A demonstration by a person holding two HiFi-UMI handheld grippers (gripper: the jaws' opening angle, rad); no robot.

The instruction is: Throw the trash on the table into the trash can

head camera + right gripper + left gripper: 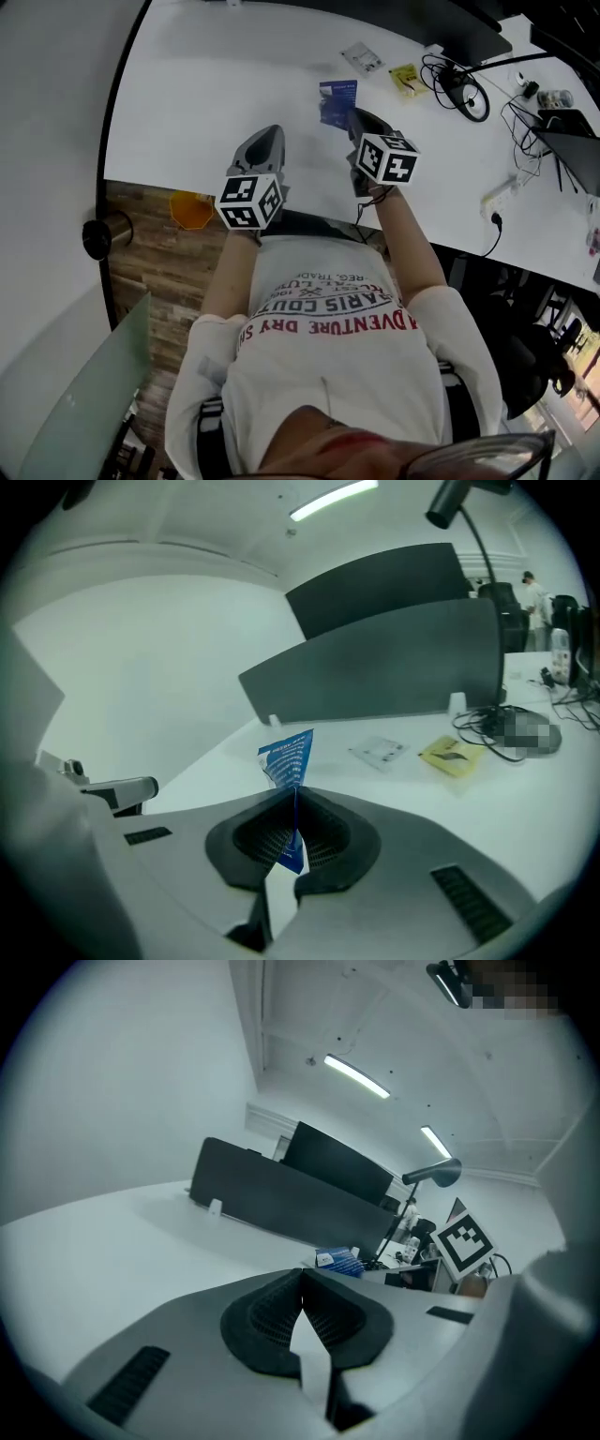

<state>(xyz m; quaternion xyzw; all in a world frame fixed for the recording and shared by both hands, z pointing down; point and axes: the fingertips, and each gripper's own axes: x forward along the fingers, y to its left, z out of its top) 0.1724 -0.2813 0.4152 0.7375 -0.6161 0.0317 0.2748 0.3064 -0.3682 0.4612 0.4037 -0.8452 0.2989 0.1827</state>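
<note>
My right gripper (pixel 357 119) (pixel 294 797) is shut on a blue wrapper (pixel 336 101) (pixel 288 756), which sticks up from between the pads above the white table (pixel 216 84). My left gripper (pixel 269 136) (pixel 302 1285) is beside it on the left, shut with nothing between its pads. From the left gripper view the blue wrapper (pixel 339 1260) shows ahead on the right. A white packet (pixel 363 58) (pixel 380 752) and a yellow packet (pixel 405 79) (pixel 453 755) lie flat farther back on the table. An orange trash can (pixel 192 209) stands on the wooden floor below the table's near edge, to my left.
Black cables (pixel 461 91) and a desk lamp's arm lie at the table's right. A white power strip (pixel 500 195) sits near the right front edge. Dark divider panels (pixel 375 667) stand along the far side. A glass panel (pixel 84 394) is at the lower left.
</note>
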